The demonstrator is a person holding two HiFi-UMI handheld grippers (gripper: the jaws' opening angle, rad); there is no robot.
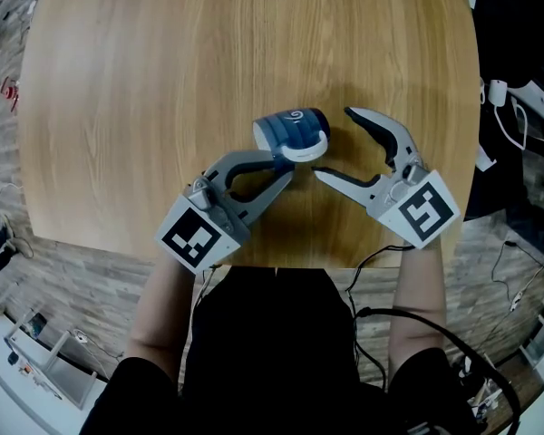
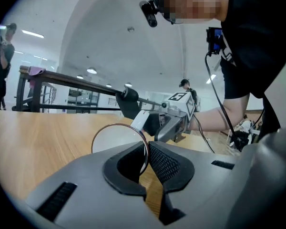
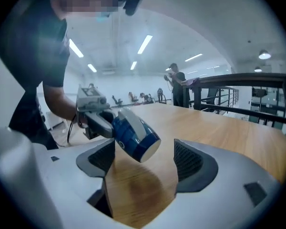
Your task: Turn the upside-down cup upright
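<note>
Now left tongs (image 1: 286,163) pinch the rim of the tilted, empty cup (image 1: 290,127); right tongs (image 1: 333,142) gape.

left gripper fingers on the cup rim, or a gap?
Touching. The left gripper view shows the left gripper pinching the cup by its rim, one of its fingers inside, one outside.

My head camera looks steeply down on the table (image 1: 163,80) from above my chest. The cameras on my left gripper (image 2: 145,149) and right gripper (image 3: 144,154) ride close behind the jaws, low over the table, facing 1 and 10 o'clock toward each other. All three views share the cup (image 1: 293,134).
</note>
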